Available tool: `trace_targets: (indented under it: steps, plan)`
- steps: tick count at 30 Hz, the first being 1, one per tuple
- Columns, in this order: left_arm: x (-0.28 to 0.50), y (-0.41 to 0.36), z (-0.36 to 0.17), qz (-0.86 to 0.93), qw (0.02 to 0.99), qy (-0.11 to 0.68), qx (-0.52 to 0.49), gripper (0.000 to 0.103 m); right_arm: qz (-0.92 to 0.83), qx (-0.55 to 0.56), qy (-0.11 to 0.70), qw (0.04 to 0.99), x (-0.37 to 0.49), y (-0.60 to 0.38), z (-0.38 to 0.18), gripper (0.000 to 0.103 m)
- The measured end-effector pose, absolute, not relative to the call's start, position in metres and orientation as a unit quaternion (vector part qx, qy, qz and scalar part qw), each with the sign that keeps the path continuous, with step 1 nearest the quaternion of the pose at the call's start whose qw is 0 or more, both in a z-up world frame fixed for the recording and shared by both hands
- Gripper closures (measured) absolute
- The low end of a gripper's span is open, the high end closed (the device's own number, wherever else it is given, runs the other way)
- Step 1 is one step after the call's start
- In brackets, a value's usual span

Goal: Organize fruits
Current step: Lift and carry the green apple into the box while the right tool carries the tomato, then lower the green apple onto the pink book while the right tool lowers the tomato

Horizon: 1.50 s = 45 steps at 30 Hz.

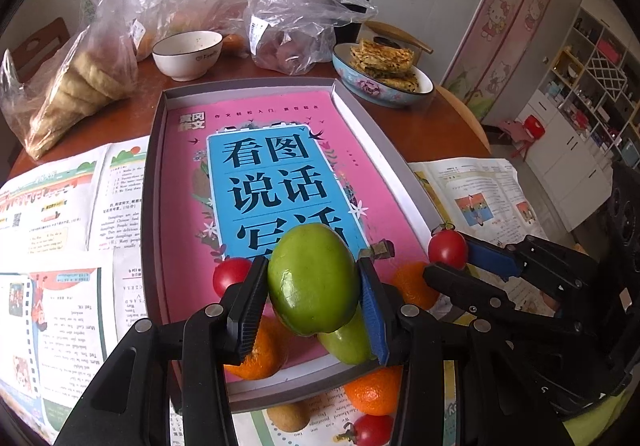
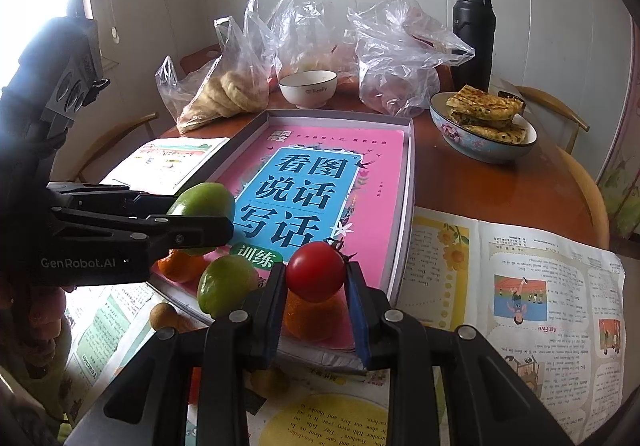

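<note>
A: Left wrist view: left gripper [image 1: 314,282] clamps a green fruit [image 1: 312,278] above the tray [image 1: 158,149]. It's glossy and round, so it could squirt out.

B: Counts?

A: Two green, three oranges, three tomatoes, one brown fruit.

B: Right wrist view?

A: Right gripper [image 2: 316,274] pinches a tomato [image 2: 316,270] over the tray's near end; squeeze harder and it could burst. One tomato, two green, two oranges seen.
</note>
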<state>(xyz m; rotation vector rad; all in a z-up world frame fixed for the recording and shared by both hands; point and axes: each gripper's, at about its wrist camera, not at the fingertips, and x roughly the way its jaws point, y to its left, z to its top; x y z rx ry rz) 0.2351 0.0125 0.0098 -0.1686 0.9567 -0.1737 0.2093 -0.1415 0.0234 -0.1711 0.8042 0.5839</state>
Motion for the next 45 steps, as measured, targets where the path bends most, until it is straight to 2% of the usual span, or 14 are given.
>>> trace_targets:
  steps: [20,45]
  plan:
    - [0.268,0.004,-0.012,-0.091,0.865,0.487,-0.077,0.058,0.262,-0.098,0.414,0.867,0.245,-0.131,0.003,0.073]
    - [0.276,0.002,-0.024,-0.095,0.856,0.502,-0.083,0.058,0.248,-0.094,0.435,0.861,0.250,-0.127,-0.003,0.073]
